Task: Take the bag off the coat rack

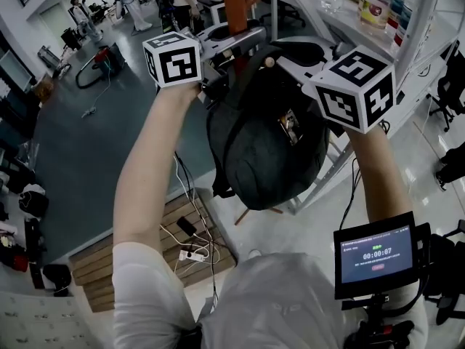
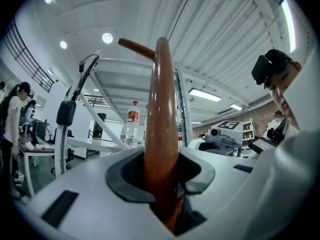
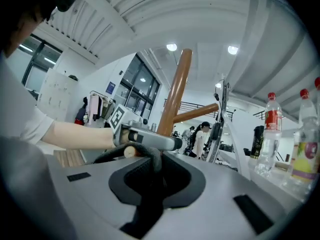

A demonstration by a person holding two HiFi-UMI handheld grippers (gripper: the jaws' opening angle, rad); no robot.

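Hanging from coat rack [image 1: 234, 2], bag [image 1: 272, 140] — right gripper [image 3: 150, 184] clamping strap [image 3: 142, 156], left gripper [image 2: 162, 186] clenching pole [image 2: 161, 109]

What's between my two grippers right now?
Head view: the rack's wooden peg carrying the bag's strap, between left gripper on the pole and right gripper on the strap.

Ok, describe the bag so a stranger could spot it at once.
Find the brown wooden coat rack at top centre of the head view. The bag hangs just below it: round, black, the only bulky dark thing hanging there.

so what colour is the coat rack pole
Glossy reddish-brown wooden pole; shows best in the left gripper view.
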